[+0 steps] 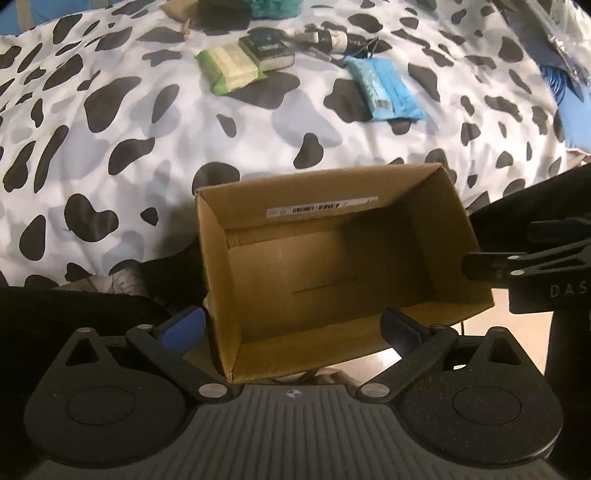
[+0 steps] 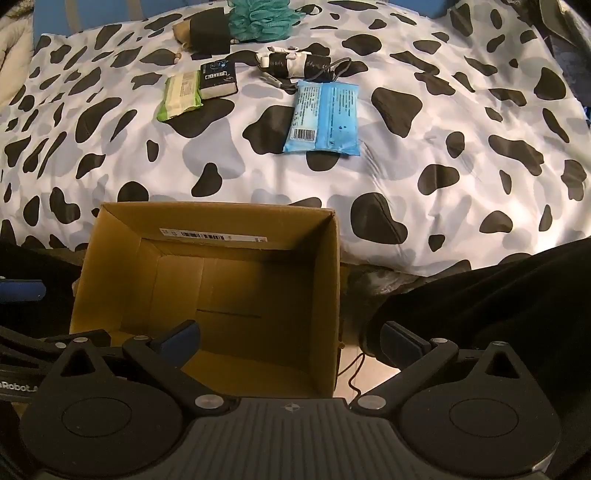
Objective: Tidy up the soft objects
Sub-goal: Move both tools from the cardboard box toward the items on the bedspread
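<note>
An empty brown cardboard box (image 1: 280, 266) (image 2: 236, 291) stands at the near edge of a bed. On the cow-print cover lie a blue wipes pack (image 1: 384, 86) (image 2: 325, 118), a green wipes pack (image 1: 231, 68) (image 2: 181, 94), a small black pack (image 1: 267, 50) (image 2: 218, 79), a rolled black-and-white bundle with a cord (image 1: 332, 38) (image 2: 291, 64) and a teal bath pouf (image 1: 275, 7) (image 2: 258, 18). My left gripper (image 1: 291, 328) hangs open above the box's near edge. My right gripper (image 2: 291, 336) is open too, over the box's right wall. Nothing is between either pair of fingers.
A tan pouch with a black band (image 2: 201, 33) lies at the far side beside the pouf. A person's dark-clothed legs (image 2: 498, 295) flank the box. Pale floor with a thin cable (image 2: 352, 373) shows under the box. Blue items (image 1: 576, 103) sit at the bed's right edge.
</note>
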